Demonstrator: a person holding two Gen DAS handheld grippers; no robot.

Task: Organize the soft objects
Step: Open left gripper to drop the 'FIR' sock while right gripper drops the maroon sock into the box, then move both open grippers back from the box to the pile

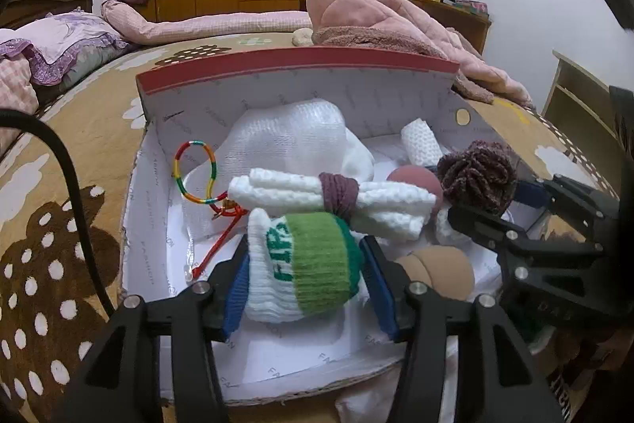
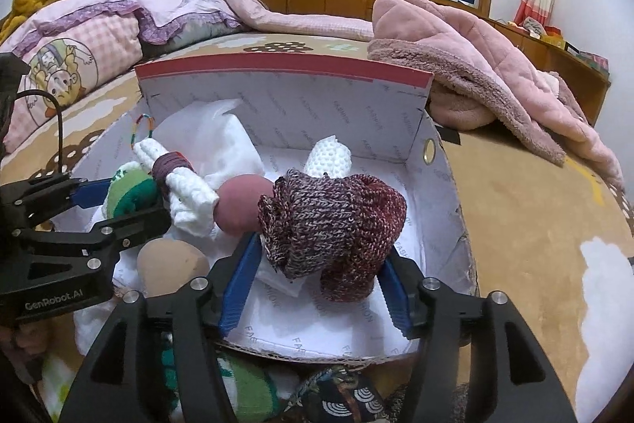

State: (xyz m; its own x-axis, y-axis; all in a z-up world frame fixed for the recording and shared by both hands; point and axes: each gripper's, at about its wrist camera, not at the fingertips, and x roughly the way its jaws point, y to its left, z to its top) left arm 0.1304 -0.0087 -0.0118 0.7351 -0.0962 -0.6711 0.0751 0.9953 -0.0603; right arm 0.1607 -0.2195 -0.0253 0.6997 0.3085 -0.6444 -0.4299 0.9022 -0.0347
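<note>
An open cardboard box [image 1: 297, 74] with a red rim stands on the bed. My left gripper [image 1: 305, 242] is open inside it, and a rolled green-and-white sock [image 1: 309, 264] lies between its blue pads on the box floor. My right gripper [image 2: 321, 244] is open around a rolled maroon knit sock [image 2: 337, 224], which also rests in the box. Between them lie a white knit bundle [image 1: 337, 197] tied with a purple band, a pink roll [image 2: 237, 205] and a tan roll [image 1: 440, 272]. Each gripper appears in the other's view: the left gripper [image 2: 130, 201] and the right gripper [image 1: 495, 201].
A white cloth [image 1: 293, 133], a white mesh roll [image 1: 420, 141] and a striped bracelet [image 1: 196, 169] lie at the box's back. More socks [image 2: 245, 391] sit in front of the box. A pink robe [image 2: 475, 50] and pillows [image 2: 79, 38] lie on the bed.
</note>
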